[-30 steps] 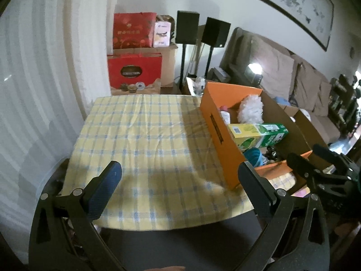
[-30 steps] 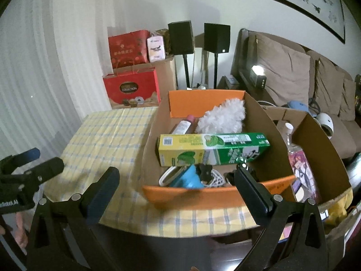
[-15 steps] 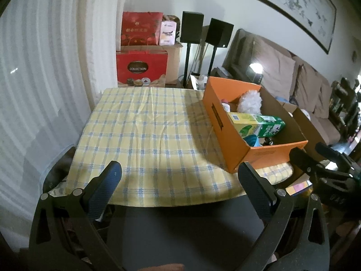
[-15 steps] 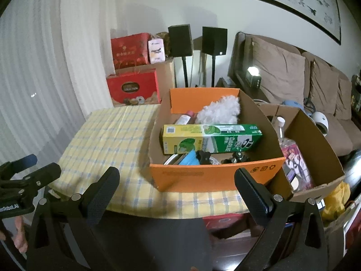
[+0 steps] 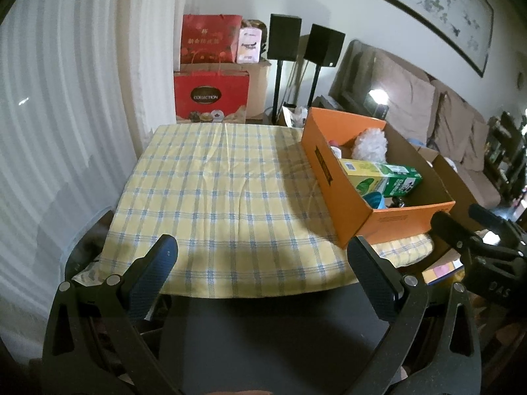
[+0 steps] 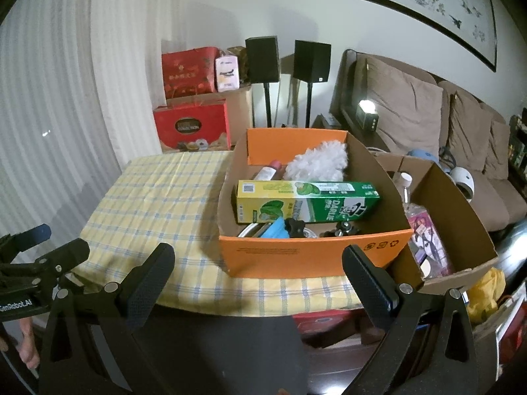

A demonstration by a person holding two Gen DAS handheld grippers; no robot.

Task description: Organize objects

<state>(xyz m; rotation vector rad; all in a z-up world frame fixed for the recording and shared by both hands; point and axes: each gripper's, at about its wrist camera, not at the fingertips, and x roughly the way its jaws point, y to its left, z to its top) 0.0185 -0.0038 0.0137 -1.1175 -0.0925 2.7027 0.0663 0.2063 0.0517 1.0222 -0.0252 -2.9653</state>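
Note:
An orange cardboard box (image 6: 313, 256) stands on the right side of the table with the yellow checked cloth (image 5: 214, 197). In it lie a green and yellow toothpaste carton (image 6: 306, 200), a white fluffy duster (image 6: 318, 163), a pink-capped bottle (image 6: 266, 172), a blue item (image 6: 276, 230) and small black parts. The box also shows in the left wrist view (image 5: 339, 197). My left gripper (image 5: 262, 270) is open and empty, held off the table's near edge. My right gripper (image 6: 258, 273) is open and empty, in front of the box.
A brown carton (image 6: 461, 230) with a clear bottle stands right of the table. Red gift bags (image 5: 210, 98), two black speakers on stands (image 5: 285, 38) and a brown sofa (image 6: 428, 125) lie beyond. A white curtain (image 5: 66, 98) hangs at left.
Both grippers have pulled back and away from the table; the table and box look smaller and farther. Both stay open and empty. Nothing on the table moved.

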